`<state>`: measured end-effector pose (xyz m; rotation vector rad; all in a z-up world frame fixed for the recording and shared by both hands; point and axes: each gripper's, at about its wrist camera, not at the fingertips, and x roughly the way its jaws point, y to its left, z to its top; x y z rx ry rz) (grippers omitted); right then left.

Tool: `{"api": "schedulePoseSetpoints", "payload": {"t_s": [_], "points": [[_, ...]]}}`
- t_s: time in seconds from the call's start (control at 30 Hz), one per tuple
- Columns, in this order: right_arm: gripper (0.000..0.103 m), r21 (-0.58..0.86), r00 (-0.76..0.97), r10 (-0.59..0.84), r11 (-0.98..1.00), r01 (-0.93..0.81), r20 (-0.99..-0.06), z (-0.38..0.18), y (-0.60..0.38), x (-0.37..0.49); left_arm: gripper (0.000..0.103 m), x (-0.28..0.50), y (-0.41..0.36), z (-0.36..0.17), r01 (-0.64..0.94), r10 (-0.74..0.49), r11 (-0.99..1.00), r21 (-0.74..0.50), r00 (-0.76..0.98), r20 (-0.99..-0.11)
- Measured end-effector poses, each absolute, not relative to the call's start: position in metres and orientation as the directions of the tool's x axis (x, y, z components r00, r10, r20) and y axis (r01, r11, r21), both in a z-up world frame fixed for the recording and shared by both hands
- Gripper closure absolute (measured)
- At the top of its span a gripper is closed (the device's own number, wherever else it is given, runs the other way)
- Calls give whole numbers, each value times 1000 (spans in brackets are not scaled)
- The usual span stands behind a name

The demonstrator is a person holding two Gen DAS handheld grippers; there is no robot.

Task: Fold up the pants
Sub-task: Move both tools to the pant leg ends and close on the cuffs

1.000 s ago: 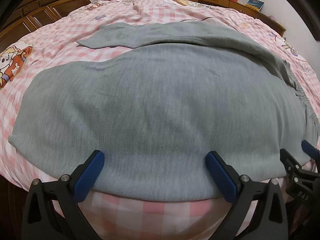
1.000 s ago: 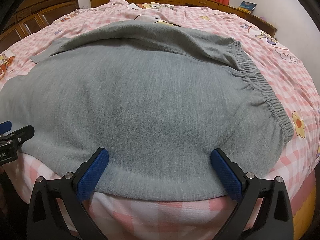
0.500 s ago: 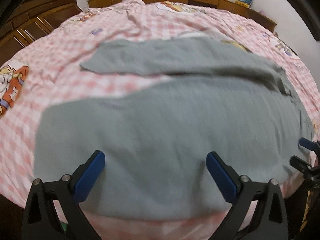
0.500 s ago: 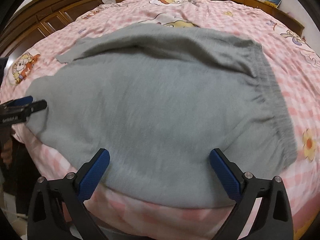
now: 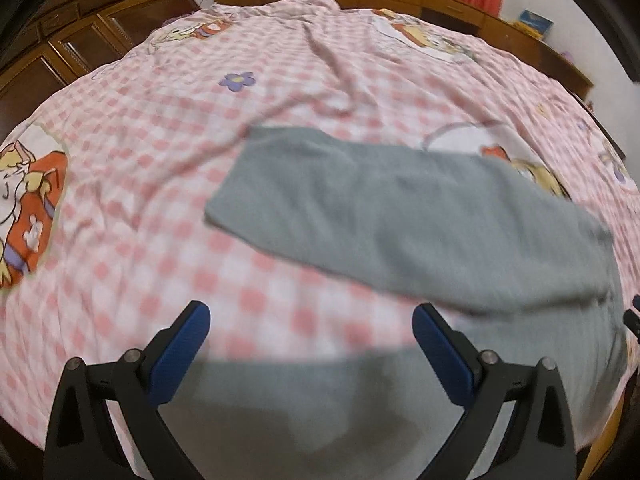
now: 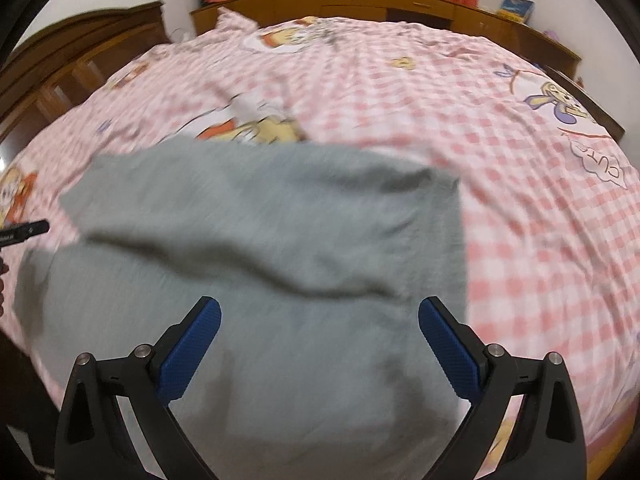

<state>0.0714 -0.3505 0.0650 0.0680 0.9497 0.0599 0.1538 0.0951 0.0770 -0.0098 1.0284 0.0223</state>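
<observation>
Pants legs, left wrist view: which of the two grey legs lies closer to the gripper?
The near leg, the grey band running under the left gripper and its open jaws. The other leg lies farther up the checked bedspread.

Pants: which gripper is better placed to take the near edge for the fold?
Right, probably. The right gripper hangs open over the grey pants; the left gripper faces mostly bedsheet.

The left gripper (image 5: 310, 344) was built of matte black angular arms, each finger tipped with a blue textured pad (image 5: 182, 354), and round silver screws were set at the joints. The right gripper (image 6: 319, 338) was made alike, with black arms, blue ribbed pads (image 6: 448, 356) and silver screw heads. On the black tip seen at the left edge of the right wrist view, small white lettering was printed, too blurred to be read.
</observation>
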Motion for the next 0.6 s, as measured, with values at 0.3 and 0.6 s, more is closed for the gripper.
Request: {"api": "schedulePoseSetpoints", "payload": {"t_s": [0.3,0.6], "points": [[2,102,562,39,991,81,-826,60,-415,160,0,250,135,67,-85,26,996,-18,486,-873],[7,107,490,52,991,84,-870,18,-435,212,0,309,153,29,-171,113,985,40,442,-890]]}}
